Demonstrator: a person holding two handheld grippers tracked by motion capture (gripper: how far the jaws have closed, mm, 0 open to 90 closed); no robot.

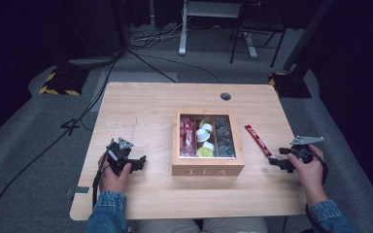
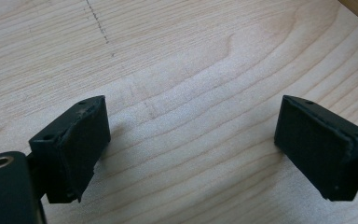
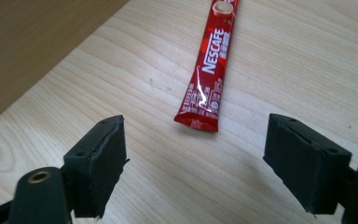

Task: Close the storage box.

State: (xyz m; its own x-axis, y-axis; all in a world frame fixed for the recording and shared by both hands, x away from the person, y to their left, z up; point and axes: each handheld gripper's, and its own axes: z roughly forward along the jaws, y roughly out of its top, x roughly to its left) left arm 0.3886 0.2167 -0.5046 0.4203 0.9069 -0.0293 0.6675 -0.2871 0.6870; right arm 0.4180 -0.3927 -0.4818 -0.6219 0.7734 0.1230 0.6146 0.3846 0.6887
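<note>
A: Right gripper view: why do the right gripper's (image 3: 196, 161) fingers (image 3: 98, 163) stand wide apart with nothing between them?

B: Probably to straddle the red sachet (image 3: 208, 70), which lies flat on the table (image 3: 279, 56) just ahead of the fingers, its near end roughly midway between them, untouched.

A: And in the high view?

B: The sachet (image 1: 258, 140) lies just right of the tea box (image 1: 208, 170), apart from it; the right gripper (image 1: 278, 163) is near its lower end. The left gripper (image 1: 138, 163) rests left of the box, fingers (image 2: 74, 144) spread wide over bare table, holding nothing, apparently idle.
</note>
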